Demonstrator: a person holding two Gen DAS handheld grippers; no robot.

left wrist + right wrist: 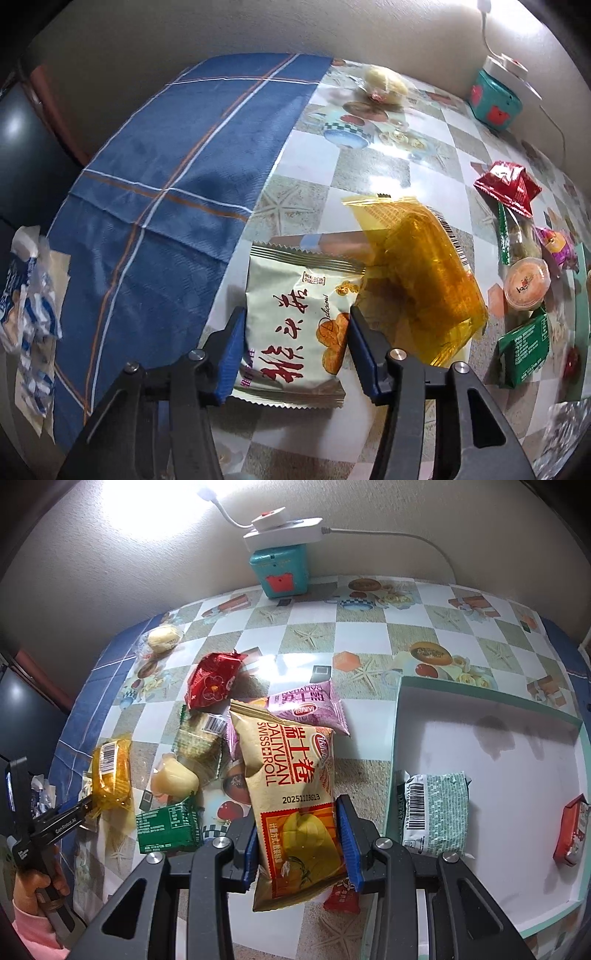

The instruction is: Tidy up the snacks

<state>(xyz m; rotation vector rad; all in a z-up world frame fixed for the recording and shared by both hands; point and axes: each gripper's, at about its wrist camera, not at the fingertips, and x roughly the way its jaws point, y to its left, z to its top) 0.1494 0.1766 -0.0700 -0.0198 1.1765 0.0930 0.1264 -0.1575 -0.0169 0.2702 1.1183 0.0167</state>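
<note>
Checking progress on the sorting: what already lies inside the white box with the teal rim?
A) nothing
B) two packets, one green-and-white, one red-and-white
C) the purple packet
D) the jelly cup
B: the right wrist view shows a green-and-white packet and a red-and-white packet lying in the white box.

The surface (369, 642) wears a glossy checkered oilcloth printed with starfish and cakes, with a blue plaid cloth (166, 184) spread over its left part. On it lie a shallow white tray with a green rim (397, 738), a teal box (280, 572) by the wall, a red packet (212, 681), a purple packet (314, 705), a green packet (168, 829), an amber-wrapped cake (110, 771), a cream biscuit packet (291, 314) and a pale bun (162, 637).
</note>
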